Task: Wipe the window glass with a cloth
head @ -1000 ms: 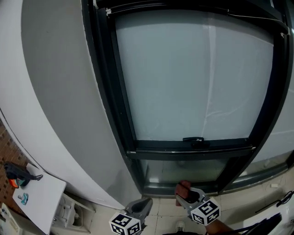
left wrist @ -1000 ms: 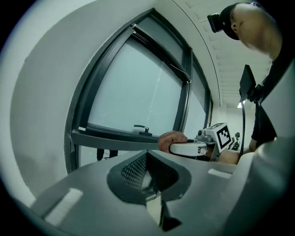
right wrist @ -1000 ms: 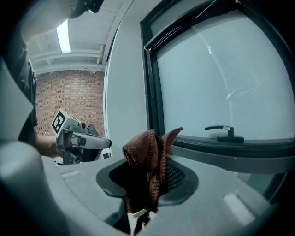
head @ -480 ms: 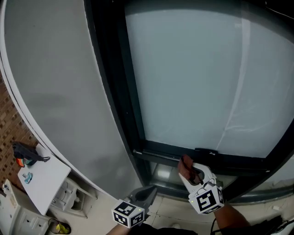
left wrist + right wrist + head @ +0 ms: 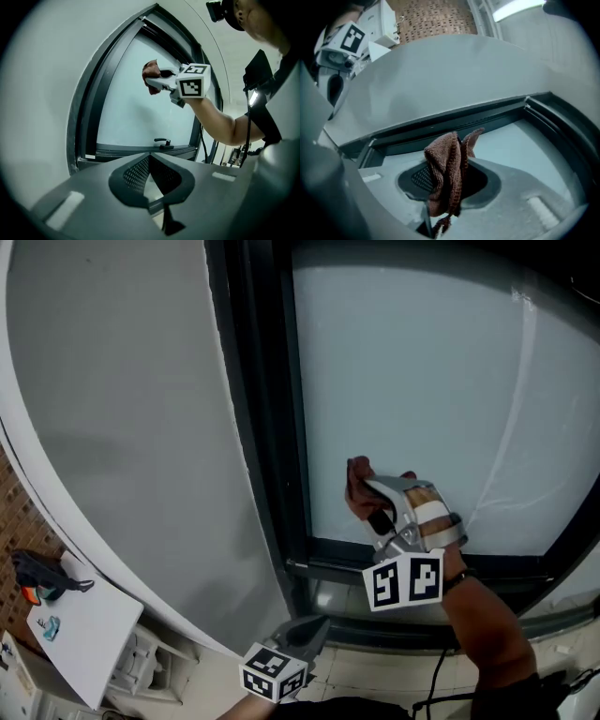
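Note:
The frosted window glass (image 5: 422, 381) fills the upper right of the head view, set in a dark frame (image 5: 272, 427). My right gripper (image 5: 367, 491) is raised against the lower part of the pane, shut on a reddish-brown cloth (image 5: 357, 486). That cloth (image 5: 447, 173) hangs bunched between the jaws in the right gripper view, with the glass (image 5: 520, 140) just beyond it. From the left gripper view the cloth (image 5: 151, 76) and right gripper (image 5: 159, 82) show in front of the pane. My left gripper (image 5: 309, 629) stays low by the sill, shut and empty (image 5: 149, 157).
A grey wall (image 5: 122, 409) stands left of the frame. A black window handle (image 5: 162, 141) sits on the lower sash rail. A white shelf (image 5: 70, 643) with small tools is at lower left. A cable (image 5: 436, 681) hangs under my right arm.
My right gripper has risen with the cloth from below the sill up to the lower part of the pane. The left gripper has stayed low.

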